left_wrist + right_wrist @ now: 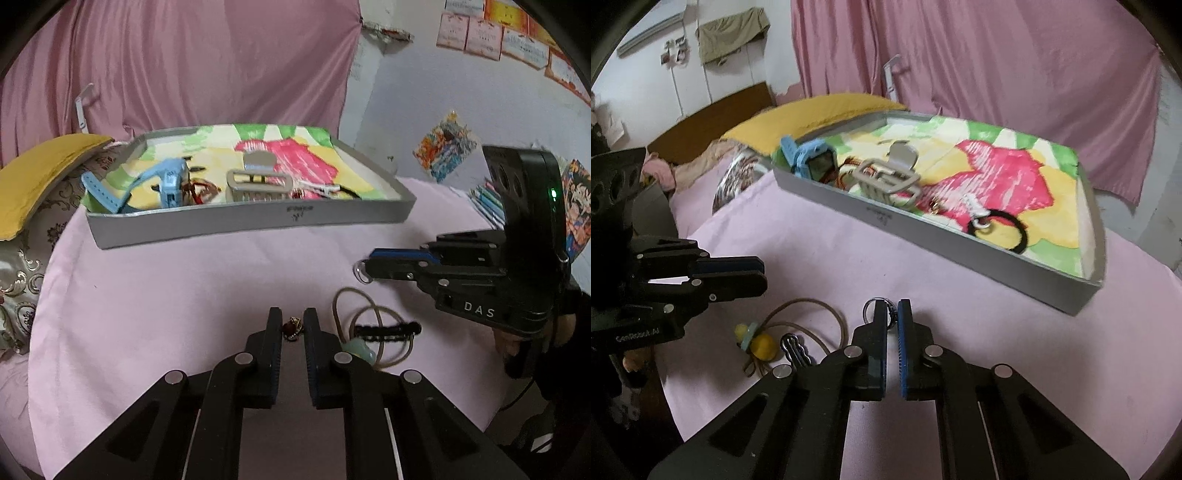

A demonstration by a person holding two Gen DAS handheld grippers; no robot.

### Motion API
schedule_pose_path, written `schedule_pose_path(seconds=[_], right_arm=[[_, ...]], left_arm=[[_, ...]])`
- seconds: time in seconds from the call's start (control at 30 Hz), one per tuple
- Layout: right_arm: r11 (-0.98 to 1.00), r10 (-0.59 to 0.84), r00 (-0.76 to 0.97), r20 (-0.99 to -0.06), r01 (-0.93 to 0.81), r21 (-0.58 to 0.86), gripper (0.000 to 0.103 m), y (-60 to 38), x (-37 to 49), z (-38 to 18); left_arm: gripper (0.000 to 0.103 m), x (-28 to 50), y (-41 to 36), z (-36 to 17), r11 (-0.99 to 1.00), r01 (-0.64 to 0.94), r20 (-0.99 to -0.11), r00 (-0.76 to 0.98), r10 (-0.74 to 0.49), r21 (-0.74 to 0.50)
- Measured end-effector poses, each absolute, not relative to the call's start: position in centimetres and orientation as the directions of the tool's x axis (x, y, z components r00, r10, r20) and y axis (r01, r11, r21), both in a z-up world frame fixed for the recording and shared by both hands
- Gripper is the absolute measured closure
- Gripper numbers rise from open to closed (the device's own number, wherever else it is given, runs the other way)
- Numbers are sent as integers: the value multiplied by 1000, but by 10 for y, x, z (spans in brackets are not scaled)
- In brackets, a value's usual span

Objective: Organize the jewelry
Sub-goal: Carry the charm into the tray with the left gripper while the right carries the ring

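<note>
Left gripper [292,325]: jaws narrowed around a small red-and-gold charm [293,328]; contact unclear, so grip cannot be told.
Right gripper [892,314]: clamped on a metal ring [871,308], lifted clear for carrying.
Tray [960,243]: grey destination; holds blue watch [812,158], hair claw [890,177].
Cord necklace [373,328]: on the cloth, awaiting sorting.

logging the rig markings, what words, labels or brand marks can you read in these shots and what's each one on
"DAS": white letters on the black body of the right tongs, seen from the left wrist.
"GenRobot.AI": small print on the body of the left tongs, seen from the right wrist; slightly blurred.
Dark mark on the front wall of the grey tray: too blurred to read.
Certificates on the wall: too small to read.
</note>
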State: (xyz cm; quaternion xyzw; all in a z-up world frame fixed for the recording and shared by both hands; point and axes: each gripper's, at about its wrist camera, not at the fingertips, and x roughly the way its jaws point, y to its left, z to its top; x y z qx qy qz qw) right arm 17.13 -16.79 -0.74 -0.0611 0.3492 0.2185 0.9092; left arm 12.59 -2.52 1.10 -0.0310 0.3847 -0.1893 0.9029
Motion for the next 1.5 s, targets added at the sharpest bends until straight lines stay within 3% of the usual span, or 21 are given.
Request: schedule_pose_path(seconds=[0.23,0.47,0.57,0.93,1.07,1.2,1.5], right_arm=[[908,372,726,-578,-414,64,98,-176,163,6],[925,375,833,-406,-365,104,98,-182,156,32],[935,354,870,-342,-342,98,98,-182,156,42],[970,243,959,-148,-242,28,98,-172,162,73],[976,219,963,-158,-219,18,98,-169,178,75],[977,213,954,-209,-212,27,98,-170,197,67],[981,195,909,-369,-184,64,98,-178,232,41]], left_arm=[[92,123,-26,27,937,297,-594,725,-347,-184],[92,128,-26,43,953,248,-501,811,-302,-174],[92,134,-24,55,958,225,-423,861,-282,-181],[92,170,-25,84,972,170,-265,941,-210,-164],[92,182,-28,86,976,159,-242,951,-191,-146],[92,202,-29,84,979,145,-275,944,-180,-142],[92,246,-28,62,987,84,-472,871,-140,-137]])
